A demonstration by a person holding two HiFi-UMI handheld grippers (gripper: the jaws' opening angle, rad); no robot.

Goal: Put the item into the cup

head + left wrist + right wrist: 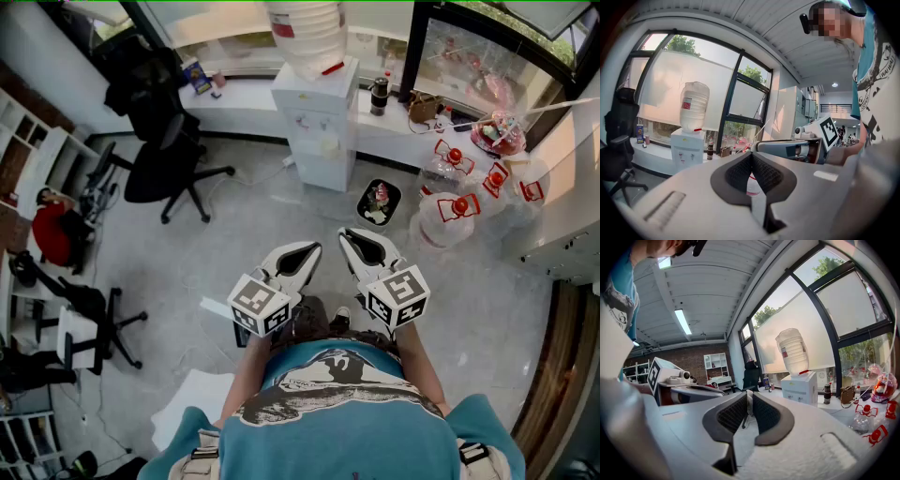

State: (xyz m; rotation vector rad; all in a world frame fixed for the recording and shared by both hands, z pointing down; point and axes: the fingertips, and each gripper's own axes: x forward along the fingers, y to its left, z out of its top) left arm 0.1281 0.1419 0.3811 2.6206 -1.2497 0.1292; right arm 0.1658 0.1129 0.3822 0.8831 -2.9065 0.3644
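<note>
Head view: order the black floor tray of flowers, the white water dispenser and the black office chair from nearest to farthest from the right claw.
1. black floor tray of flowers, just ahead of the right claw.
2. white water dispenser, farther ahead by the window.
3. black office chair, far to the left.

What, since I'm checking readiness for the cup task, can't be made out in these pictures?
- Cup, item: no view shows either recognisably; the clutter on the window ledge is too small in the head view.
- Floor directly under the person: hidden by their torso, head view.
- Lower scene in both gripper views: blocked by the left gripper and right gripper bodies.
</note>
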